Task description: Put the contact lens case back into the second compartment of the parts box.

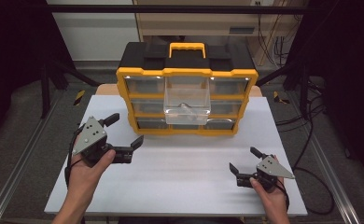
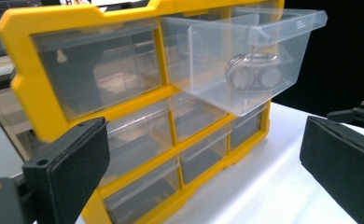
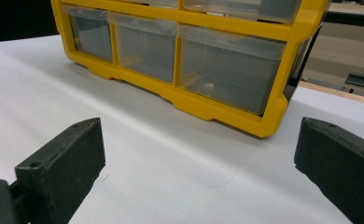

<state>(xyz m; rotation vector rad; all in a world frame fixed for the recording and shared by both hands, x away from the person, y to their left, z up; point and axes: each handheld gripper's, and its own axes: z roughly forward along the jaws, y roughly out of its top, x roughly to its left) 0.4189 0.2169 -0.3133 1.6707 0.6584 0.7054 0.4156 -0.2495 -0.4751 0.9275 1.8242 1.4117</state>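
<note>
- High view: the yellow-and-black organiser (image 1: 186,88) stands at the far middle of the white table (image 1: 180,172), and its clear top-middle drawer (image 1: 187,100) is pulled out toward the person. From the left gripper (image 1: 124,134) the drawer lies at about 2 o'clock; from the right gripper (image 1: 246,161) at about 11 o'clock. The left one looks nearer, so I judge it the likelier to reach in. Both sets of jaws stand spread, holding nothing.
- Left gripper view: the drawer (image 2: 245,60) hangs out of the frame (image 2: 26,88) at about 1 o'clock from the wide-open jaws, well apart from them. Its long axis runs front to back, its open end pointing out of the cabinet, and what looks like metal rings (image 2: 252,72) lies inside near its front wall.
- Right gripper view: the bottom row of shut drawers (image 3: 227,70) sits at 12 o'clock beyond the spread jaws, with bare table between.
</note>
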